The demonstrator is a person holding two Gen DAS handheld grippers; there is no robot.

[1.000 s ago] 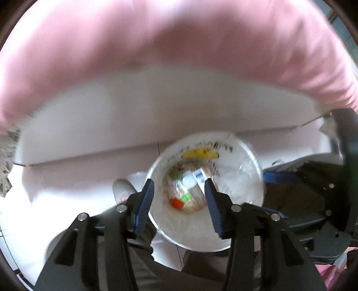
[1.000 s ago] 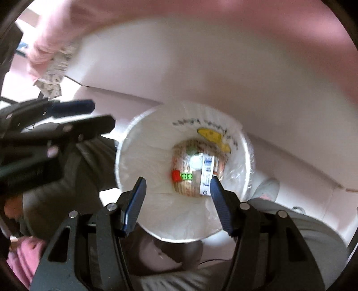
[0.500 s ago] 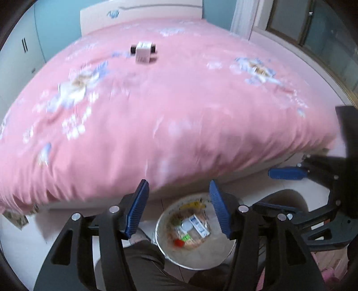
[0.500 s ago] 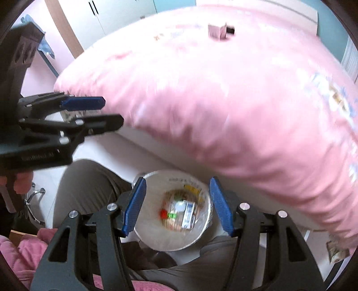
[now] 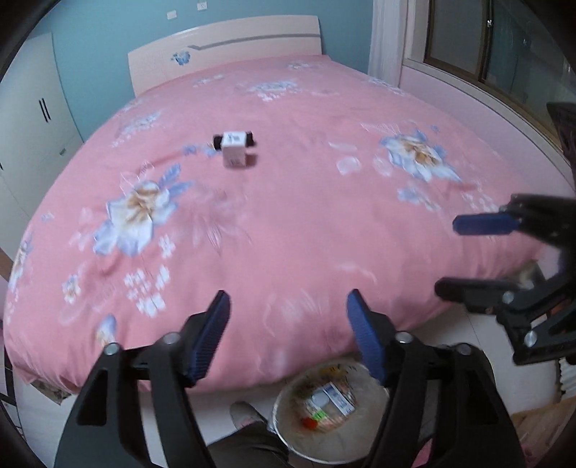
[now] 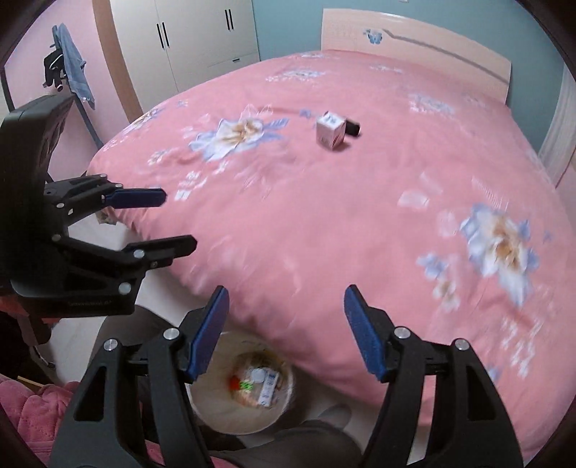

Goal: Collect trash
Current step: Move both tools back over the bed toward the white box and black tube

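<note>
A small white box (image 5: 234,150) with a black object (image 5: 217,141) behind it lies on the pink flowered bed (image 5: 306,201). In the right wrist view the white box (image 6: 329,134) and black object (image 6: 352,127) lie mid-bed. A white bin (image 5: 288,432) with several pieces of trash stands on the floor at the bed's foot; it also shows in the right wrist view (image 6: 216,414). My left gripper (image 5: 288,324) is open and empty above the bed's edge, also seen from the right (image 6: 162,219). My right gripper (image 6: 284,316) is open and empty, also seen from the left (image 5: 468,255).
A headboard (image 5: 223,43) and a blue wall stand behind the bed. White wardrobes (image 6: 201,32) stand at the left, a window (image 5: 504,46) at the right. Clothes (image 6: 72,64) hang by the pink wall. The person's legs (image 5: 248,446) are beside the bin.
Both grippers have risen and tilted up from over the bin to face the bed top. The box on the bed has come into view. Both stay open.
</note>
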